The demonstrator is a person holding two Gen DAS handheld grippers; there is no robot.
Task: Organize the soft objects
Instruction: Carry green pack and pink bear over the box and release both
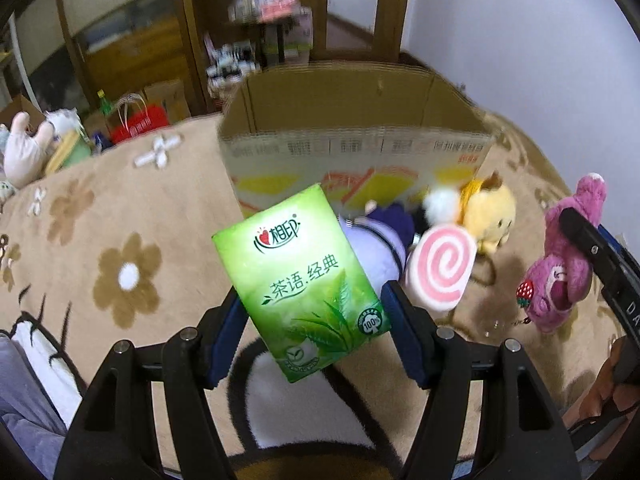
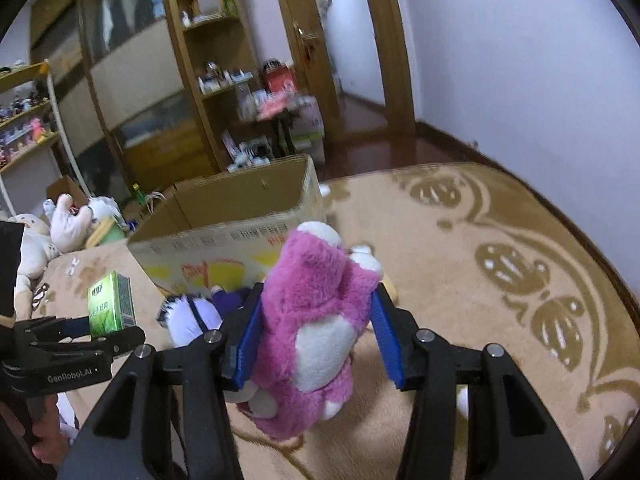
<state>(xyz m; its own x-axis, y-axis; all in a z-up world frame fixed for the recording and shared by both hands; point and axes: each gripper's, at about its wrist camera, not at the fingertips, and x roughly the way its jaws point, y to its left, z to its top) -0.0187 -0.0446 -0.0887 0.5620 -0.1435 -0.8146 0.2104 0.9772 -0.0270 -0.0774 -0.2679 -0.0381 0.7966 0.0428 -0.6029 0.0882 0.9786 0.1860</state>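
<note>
Both grippers were clamped, the left gripper (image 1: 316, 312) on a green tissue pack (image 1: 302, 280), the right gripper (image 2: 316, 332) on a pink plush bear (image 2: 316, 320) (soft, squashable), which might slip short of the cardboard box (image 2: 228, 216) at eleven o'clock.

A home bedroom: floral blanket (image 1: 120, 248), wooden shelving (image 2: 208, 64), plush toys (image 2: 72, 220).

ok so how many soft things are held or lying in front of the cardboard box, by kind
Plush toys: 4, namely the pink plush bear in the right gripper, the purple-and-white plush, the yellow plush and the pink swirl lollipop plush.
Green tissue packs: 1, the green tissue pack in the left gripper.
Total: 5
</note>
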